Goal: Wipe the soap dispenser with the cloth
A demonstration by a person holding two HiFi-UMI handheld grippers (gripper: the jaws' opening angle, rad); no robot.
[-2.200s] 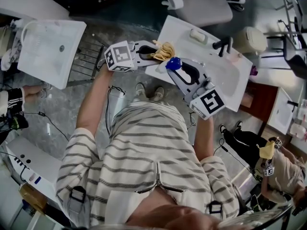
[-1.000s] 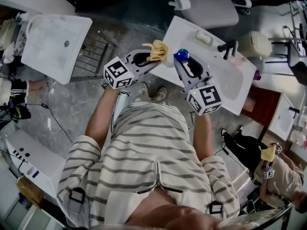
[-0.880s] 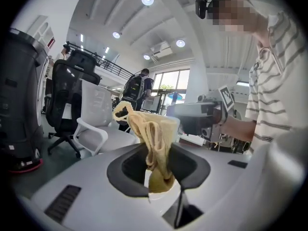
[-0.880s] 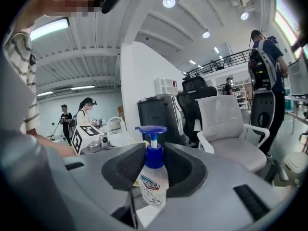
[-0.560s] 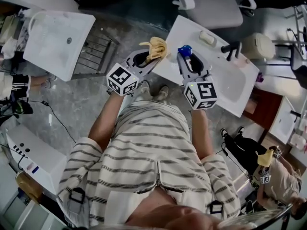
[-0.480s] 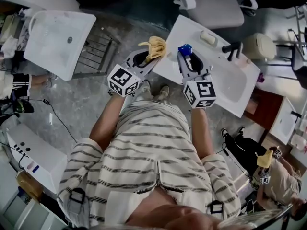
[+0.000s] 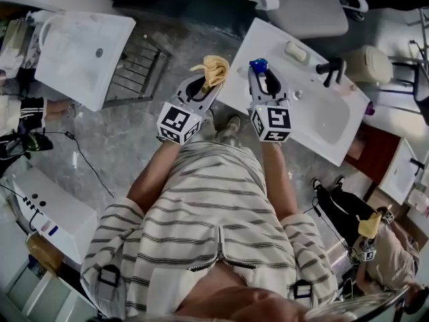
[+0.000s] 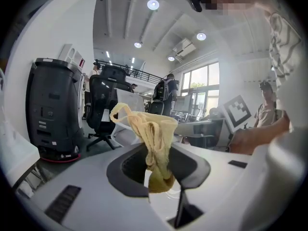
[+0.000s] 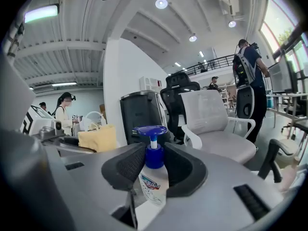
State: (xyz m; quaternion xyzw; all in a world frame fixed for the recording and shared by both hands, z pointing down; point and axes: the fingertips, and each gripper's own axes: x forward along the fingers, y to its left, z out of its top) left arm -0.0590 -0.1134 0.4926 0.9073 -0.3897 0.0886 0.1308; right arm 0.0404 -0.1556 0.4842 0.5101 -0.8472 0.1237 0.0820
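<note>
- The cloth (image 8: 155,138) is seen as soft, matt yellow fabric, crumpled and loosely woven.
- The soap dispenser (image 9: 154,182) is made of clear, smooth plastic with a printed label. Its pump head is glossy blue plastic.
- The shells of the left gripper (image 7: 203,86) and right gripper (image 7: 263,84) are finished in smooth, matt grey plastic.
- The pads (image 9: 129,165) are lined with a dark, ribbed, rubber-like material.
- The sink (image 7: 338,123) is finished white, smooth and faintly glossy.
- The floor (image 7: 127,133) is surfaced in grey, mottled, stone-like material.
</note>
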